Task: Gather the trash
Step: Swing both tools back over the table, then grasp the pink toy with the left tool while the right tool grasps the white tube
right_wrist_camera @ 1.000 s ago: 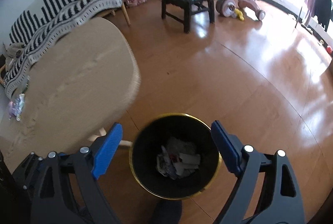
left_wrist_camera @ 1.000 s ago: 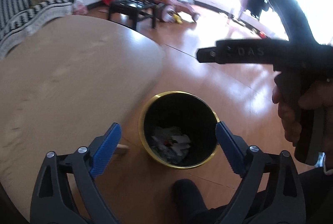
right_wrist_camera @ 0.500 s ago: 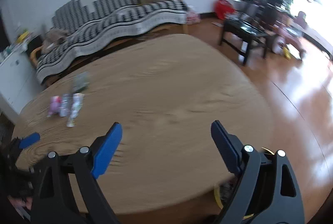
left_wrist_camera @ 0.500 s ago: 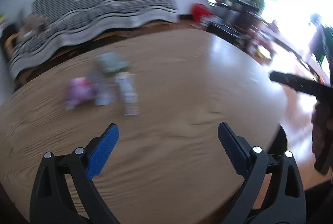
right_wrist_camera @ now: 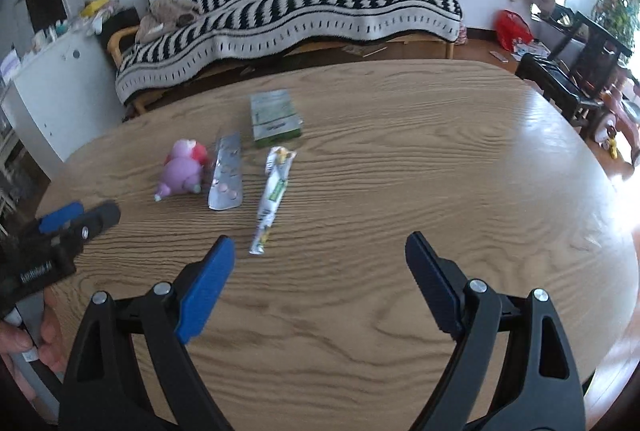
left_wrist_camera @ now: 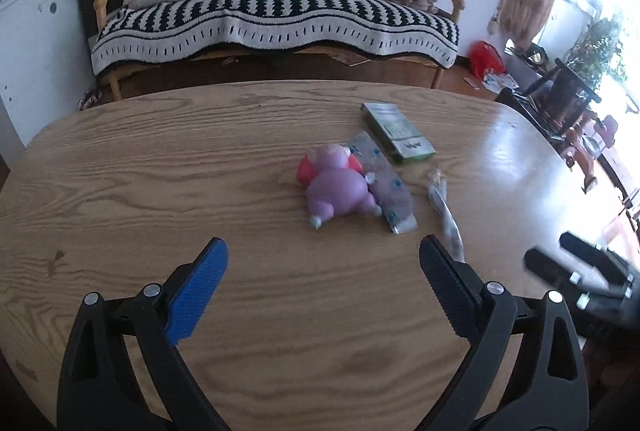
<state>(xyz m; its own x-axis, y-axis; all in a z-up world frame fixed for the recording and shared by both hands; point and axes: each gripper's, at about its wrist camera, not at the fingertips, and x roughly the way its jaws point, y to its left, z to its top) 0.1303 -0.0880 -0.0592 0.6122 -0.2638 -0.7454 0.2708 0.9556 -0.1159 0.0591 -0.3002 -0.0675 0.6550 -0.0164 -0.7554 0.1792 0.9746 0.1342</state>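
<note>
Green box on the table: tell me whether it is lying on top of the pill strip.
No, the green box lies apart from the pill strip.

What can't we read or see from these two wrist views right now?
- Green box: print too small and blurred, both views.
- Blister pack: left view, motion blur and the pig toy cover its near edge; pill count unclear.
- Right tool: left view, blurred, cut by the edge.
- Trash bin: in neither view.

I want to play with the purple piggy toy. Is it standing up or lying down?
Lying down. The purple pig toy rests tipped over on the wooden table, its feet sticking out sideways, beside the pill blister pack.
</note>
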